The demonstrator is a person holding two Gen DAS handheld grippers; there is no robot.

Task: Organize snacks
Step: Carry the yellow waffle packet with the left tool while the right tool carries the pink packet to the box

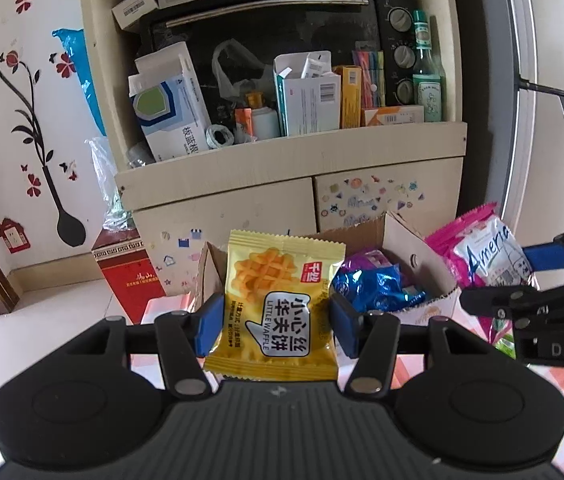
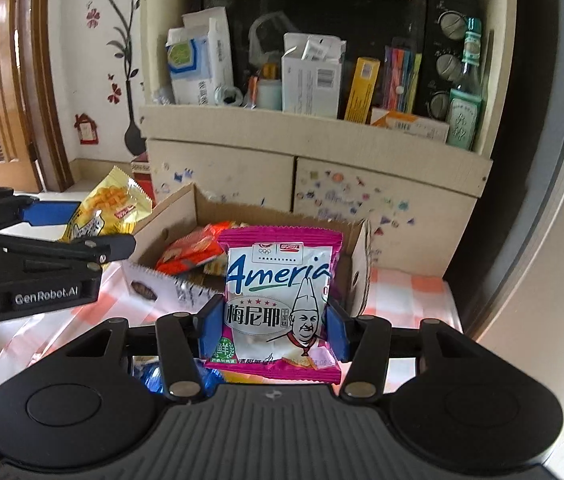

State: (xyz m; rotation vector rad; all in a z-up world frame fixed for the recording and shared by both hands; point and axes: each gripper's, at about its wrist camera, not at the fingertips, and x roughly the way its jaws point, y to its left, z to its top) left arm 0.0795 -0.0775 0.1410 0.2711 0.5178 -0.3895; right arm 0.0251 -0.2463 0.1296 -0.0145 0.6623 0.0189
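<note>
Both of my grippers are loaded, one packet apiece. My left gripper [image 1: 274, 326] is clenched on one yellow waffle packet [image 1: 278, 304], its two blue pads [image 1: 209, 322] pressing the packet's left and right edges, and the packet stands upright between them, in front of the cardboard box [image 1: 413, 256]. My right gripper [image 2: 272, 330] grips one pink-and-white packet [image 2: 280, 300] the same way, upright, edges pinched between two blue pads [image 2: 210, 328], near the box's front wall [image 2: 361, 264].

From the left camera the right gripper's packet shows to the right of the box; from the right camera the waffle packet hangs to the left of it.

One open cardboard box sits on a table with a pink-and-white checked cover [image 2: 405, 288]. Inside it I count, from the left camera, one crumpled blue foil packet [image 1: 377, 286] and one purple one [image 1: 361, 260] behind it; from the right camera, one orange-red packet [image 2: 192, 252] with a yellowish one partly hidden under it. One silver packet with a serrated edge [image 2: 162, 286] lies on the cover just left of the box.

Far behind stands one cream cabinet [image 1: 293, 152] with two lower doors, its shelf holding one black toaster oven [image 1: 282, 28] with three knobs, one green-labelled glass bottle [image 1: 427, 80], and several cartons I cannot count surely. One red box [image 1: 130, 268] stands on the floor at the cabinet's left.
</note>
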